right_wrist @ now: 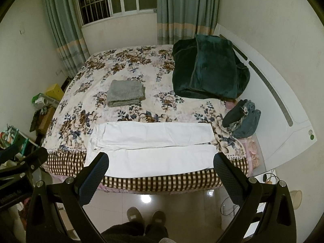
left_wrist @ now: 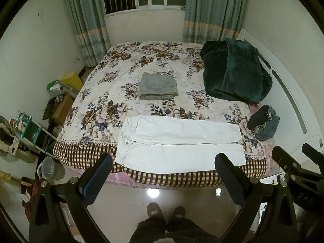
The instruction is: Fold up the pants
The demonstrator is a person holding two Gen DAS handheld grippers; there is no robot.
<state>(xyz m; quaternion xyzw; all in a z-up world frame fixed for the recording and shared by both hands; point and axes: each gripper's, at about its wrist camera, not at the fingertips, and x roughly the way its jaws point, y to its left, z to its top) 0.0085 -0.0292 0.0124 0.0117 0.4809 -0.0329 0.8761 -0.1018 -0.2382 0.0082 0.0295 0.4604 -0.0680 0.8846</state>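
White pants [left_wrist: 180,143] lie flat along the near edge of the bed [left_wrist: 141,60], waist at the left, both legs stretched to the right. They also show in the right wrist view [right_wrist: 151,147]. My left gripper [left_wrist: 164,162] is open and empty, held in the air in front of the bed edge, short of the pants. My right gripper [right_wrist: 161,162] is open and empty too, at the same height before the bed edge. The right gripper also shows at the right edge of the left wrist view [left_wrist: 291,154].
A folded grey towel [left_wrist: 158,89] lies mid-bed. A dark green blanket [left_wrist: 235,70] is piled at the far right, small dark clothes [left_wrist: 263,123] near the white headboard [left_wrist: 293,101]. Boxes, a shelf and a bucket [left_wrist: 47,167] crowd the floor left. My feet [left_wrist: 166,212] stand on the glossy tiles.
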